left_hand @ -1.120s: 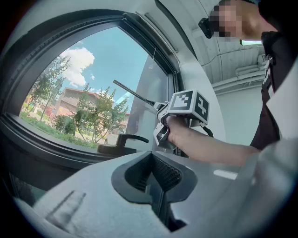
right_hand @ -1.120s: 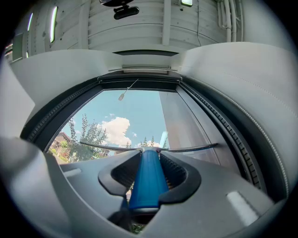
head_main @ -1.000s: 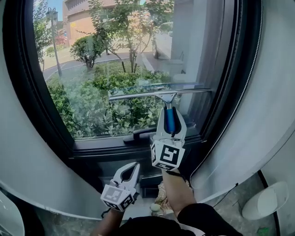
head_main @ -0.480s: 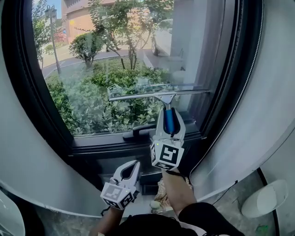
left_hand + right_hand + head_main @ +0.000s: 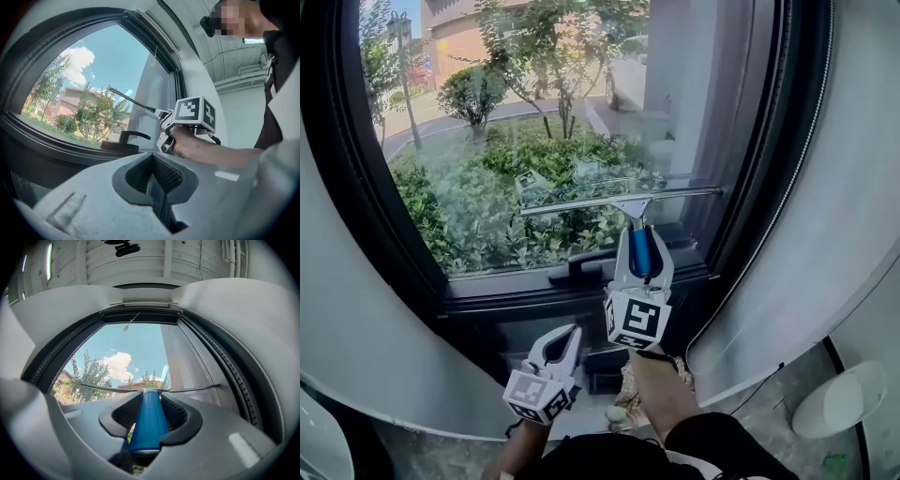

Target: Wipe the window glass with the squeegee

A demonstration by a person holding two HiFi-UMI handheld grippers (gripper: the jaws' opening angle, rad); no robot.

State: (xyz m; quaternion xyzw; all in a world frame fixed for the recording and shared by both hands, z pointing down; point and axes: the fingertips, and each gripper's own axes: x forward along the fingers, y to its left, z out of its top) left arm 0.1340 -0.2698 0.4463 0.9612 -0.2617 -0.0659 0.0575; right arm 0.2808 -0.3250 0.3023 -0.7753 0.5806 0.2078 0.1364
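Note:
A squeegee with a blue handle [image 5: 639, 249] and a long metal blade [image 5: 619, 199] lies against the window glass [image 5: 516, 122] at its lower right. My right gripper [image 5: 642, 253] is shut on the blue handle [image 5: 147, 420], and the blade [image 5: 150, 389] spans the right gripper view. My left gripper [image 5: 562, 345] hangs low below the sill, jaws shut with nothing between them [image 5: 157, 185]. In the left gripper view the right gripper's marker cube [image 5: 192, 112] and the blade [image 5: 133, 100] show ahead.
A black window handle [image 5: 591, 264] sits on the dark lower frame [image 5: 534, 300], just below the squeegee. The black frame [image 5: 769, 141] runs up the right side beside a white wall. A white object [image 5: 844, 408] rests on the floor at lower right.
The squeegee blade has shifted slightly downward on the glass with the right gripper. The left gripper has dropped a little lower and stays shut.

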